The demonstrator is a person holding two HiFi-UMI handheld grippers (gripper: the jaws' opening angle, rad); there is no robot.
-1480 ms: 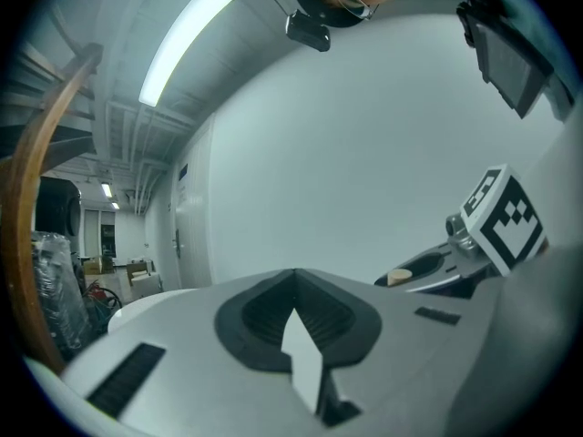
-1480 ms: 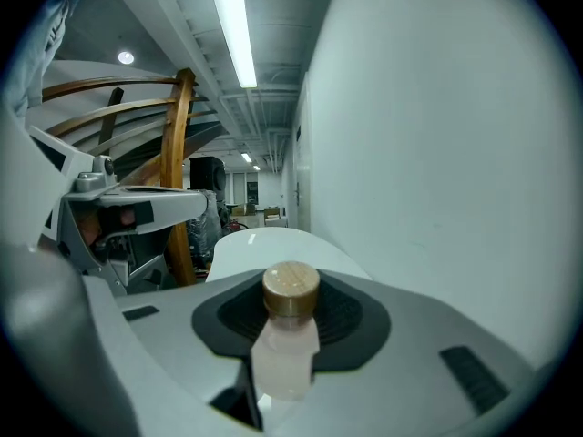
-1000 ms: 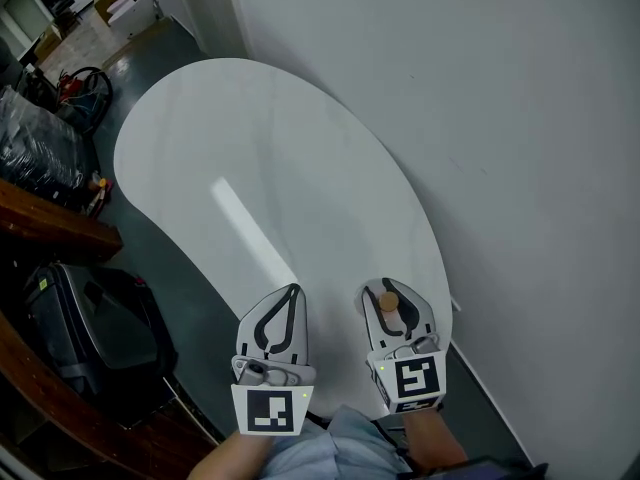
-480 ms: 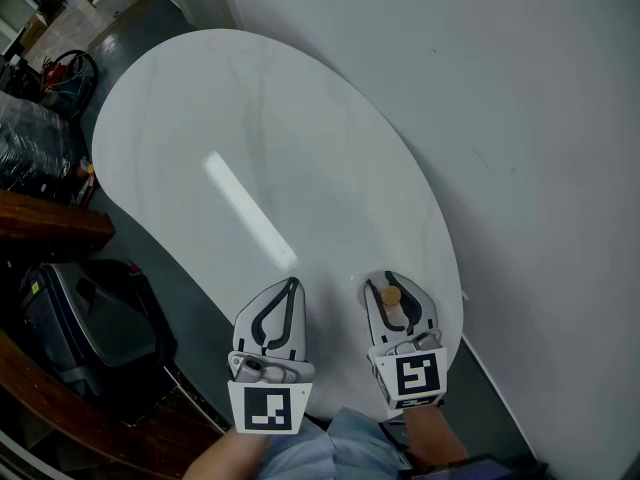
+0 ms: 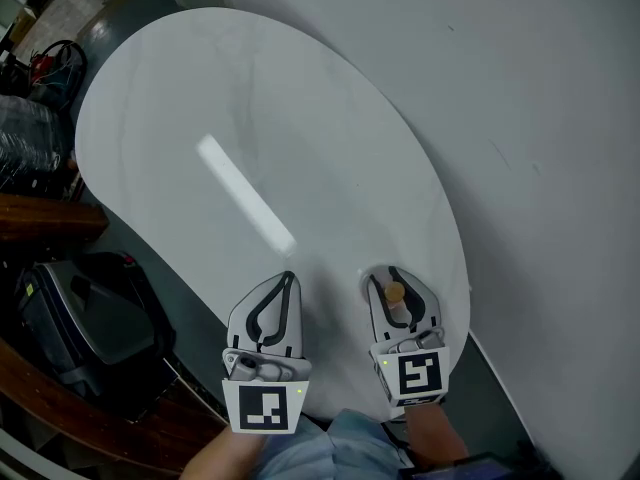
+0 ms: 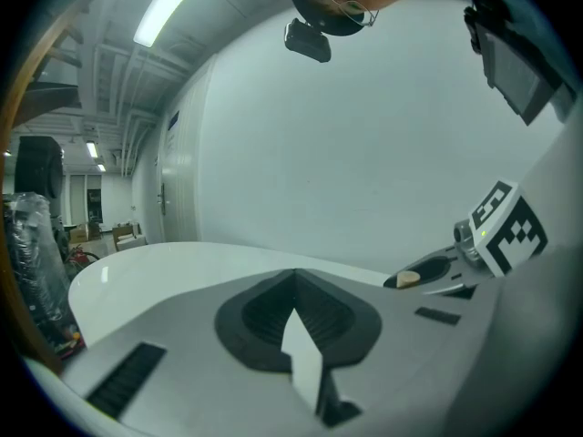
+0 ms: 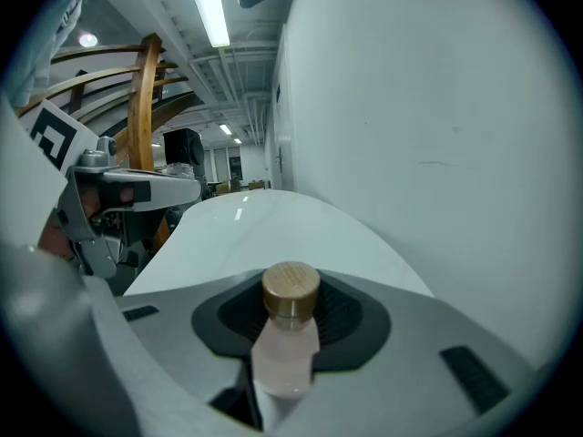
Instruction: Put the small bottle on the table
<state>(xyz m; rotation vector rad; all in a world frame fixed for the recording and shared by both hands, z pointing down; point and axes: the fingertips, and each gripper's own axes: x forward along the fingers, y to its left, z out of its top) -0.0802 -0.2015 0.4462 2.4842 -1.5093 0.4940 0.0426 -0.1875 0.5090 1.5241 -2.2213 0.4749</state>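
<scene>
Right tongs (image 5: 396,280) clenched on bottle (image 7: 290,330), held upright, cap up, over table (image 5: 250,118) near its edge, probably ready for standing down. Left tongs (image 5: 286,286) closed, empty, parked alongside, out of the way.

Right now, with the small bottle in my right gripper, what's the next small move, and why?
Probably lower the right gripper straight down until the small bottle touches the table, then open. Its jaws are closed on the bottle, wooden cap up, over the table's near end close to the edge; its height above the top I cannot tell.
</scene>
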